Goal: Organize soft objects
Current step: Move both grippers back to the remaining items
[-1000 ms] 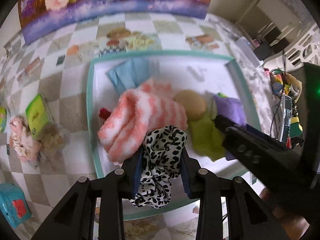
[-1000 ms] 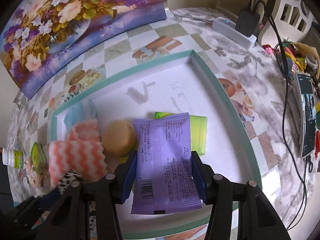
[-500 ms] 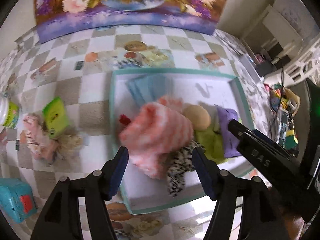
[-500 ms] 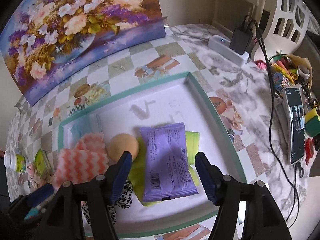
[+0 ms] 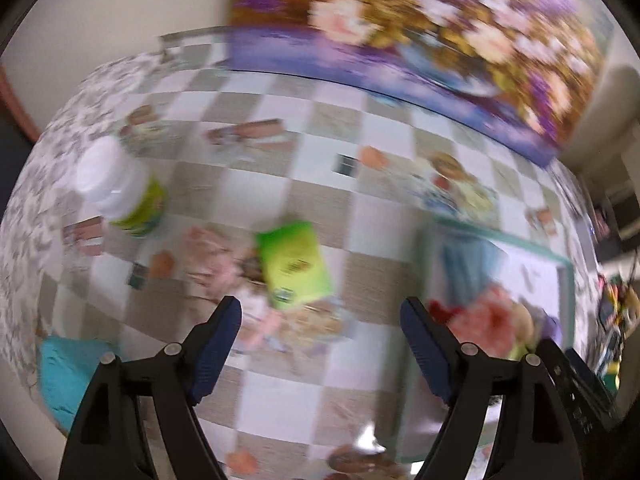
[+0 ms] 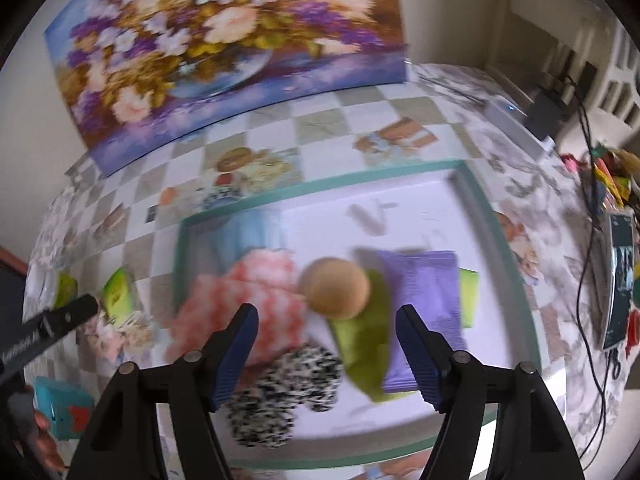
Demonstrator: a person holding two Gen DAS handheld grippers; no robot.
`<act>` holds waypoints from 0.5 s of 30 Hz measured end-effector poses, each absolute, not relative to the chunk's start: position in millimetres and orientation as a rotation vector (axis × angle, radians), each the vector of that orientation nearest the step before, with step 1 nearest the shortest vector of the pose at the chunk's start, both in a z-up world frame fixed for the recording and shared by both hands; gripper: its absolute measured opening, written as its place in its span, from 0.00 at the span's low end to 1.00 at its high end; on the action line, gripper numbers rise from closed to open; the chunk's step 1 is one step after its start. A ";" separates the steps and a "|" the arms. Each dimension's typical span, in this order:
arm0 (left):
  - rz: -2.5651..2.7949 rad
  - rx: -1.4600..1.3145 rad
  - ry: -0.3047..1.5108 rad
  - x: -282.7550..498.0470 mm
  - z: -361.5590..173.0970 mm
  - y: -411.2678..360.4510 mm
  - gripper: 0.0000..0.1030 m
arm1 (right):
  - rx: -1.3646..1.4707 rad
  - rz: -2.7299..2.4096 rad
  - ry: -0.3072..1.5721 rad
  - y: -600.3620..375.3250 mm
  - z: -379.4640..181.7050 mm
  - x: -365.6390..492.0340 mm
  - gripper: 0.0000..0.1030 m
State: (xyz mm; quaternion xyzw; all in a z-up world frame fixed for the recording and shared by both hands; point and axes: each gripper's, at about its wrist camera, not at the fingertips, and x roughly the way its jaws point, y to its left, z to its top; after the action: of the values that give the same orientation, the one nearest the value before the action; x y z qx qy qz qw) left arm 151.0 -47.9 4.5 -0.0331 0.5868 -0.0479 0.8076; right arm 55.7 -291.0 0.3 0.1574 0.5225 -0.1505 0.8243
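A white tray with a teal rim (image 6: 516, 280) holds a pink striped cloth (image 6: 248, 300), a leopard-print scrunchie (image 6: 280, 392), a tan round sponge (image 6: 334, 288), a purple packet (image 6: 424, 296), a green cloth (image 6: 360, 336) and a blue folded cloth (image 6: 240, 232). My right gripper (image 6: 326, 322) is open and empty above the tray's near side. My left gripper (image 5: 320, 312) is open and empty above the table left of the tray (image 5: 560, 260), over a green packet (image 5: 294, 264) and a pink soft toy (image 5: 224, 264).
A white-capped green bottle (image 5: 120, 188) stands at the left. A teal box (image 5: 64, 372) lies at the near left. A flower painting (image 6: 224, 52) leans along the back. Cables, a charger (image 6: 548, 112) and a phone (image 6: 620, 280) lie at the right.
Both grippers opened: the left let go of the leopard scrunchie, the right let go of the purple packet, both left in the tray. The left swung left over the table; the right pulled back.
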 end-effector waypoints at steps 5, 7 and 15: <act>-0.013 -0.103 1.234 160.2 6.2 -11.1 0.85 | 0.284 -0.276 1.103 -266.3 6.3 63.0 0.78; 0.021 -0.132 1.228 162.2 5.9 3.7 0.87 | 0.259 -0.260 1.098 -254.8 8.1 67.0 0.83; 0.078 -0.220 1.239 168.5 -0.4 45.1 0.87 | 0.212 -0.130 1.065 -202.4 14.0 82.5 0.84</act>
State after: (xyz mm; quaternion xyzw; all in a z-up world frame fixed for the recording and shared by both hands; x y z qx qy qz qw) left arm 168.5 45.1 -0.4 -0.1030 0.5792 0.0365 0.8078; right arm 82.5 -202.4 14.0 0.1006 0.5065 -0.0618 0.8541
